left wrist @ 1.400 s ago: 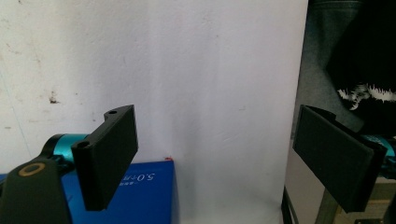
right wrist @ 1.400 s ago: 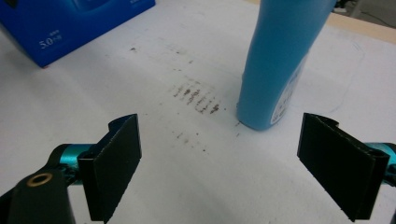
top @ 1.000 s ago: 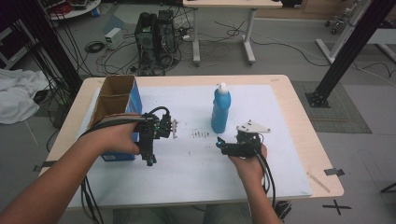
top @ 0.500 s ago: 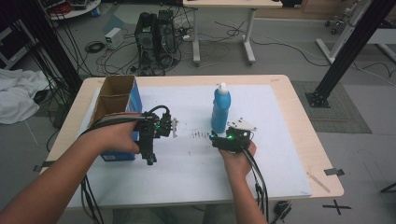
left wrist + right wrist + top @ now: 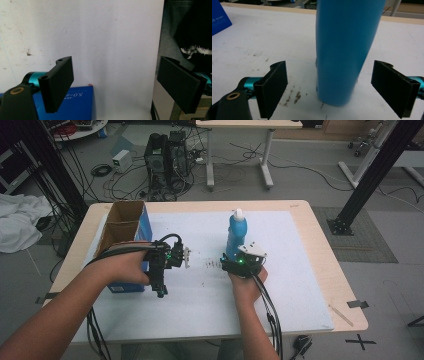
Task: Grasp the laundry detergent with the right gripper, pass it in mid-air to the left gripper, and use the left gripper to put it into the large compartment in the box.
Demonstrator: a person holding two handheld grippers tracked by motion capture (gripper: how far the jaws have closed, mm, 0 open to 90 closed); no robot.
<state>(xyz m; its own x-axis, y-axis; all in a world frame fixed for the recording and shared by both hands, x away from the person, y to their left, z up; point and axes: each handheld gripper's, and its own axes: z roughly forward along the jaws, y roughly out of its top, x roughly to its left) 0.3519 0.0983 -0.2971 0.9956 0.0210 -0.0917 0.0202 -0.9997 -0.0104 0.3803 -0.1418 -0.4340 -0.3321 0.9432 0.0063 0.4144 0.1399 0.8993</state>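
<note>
At the left side of the white-covered wooden table [image 5: 295, 290] stands a tall open cardboard box with blue sides [image 5: 123, 227]. It sits upright near the table's left edge. Your left hand [image 5: 125, 267] is right in front of that box, and it holds your left gripper [image 5: 186, 257]. In the left gripper view its two black jaws are wide apart and hold nothing. You see the white sheet between them, and a corner of the blue box [image 5: 75, 105] low down.

In the middle of the table stands a tall blue plastic bottle with a white cap [image 5: 235, 234]. It is upright. Your right gripper [image 5: 235, 264] is just in front of the bottle. In the right gripper view, its jaws are wide apart, one on each side of the bottle [image 5: 344, 50], and they do not touch it.
</note>
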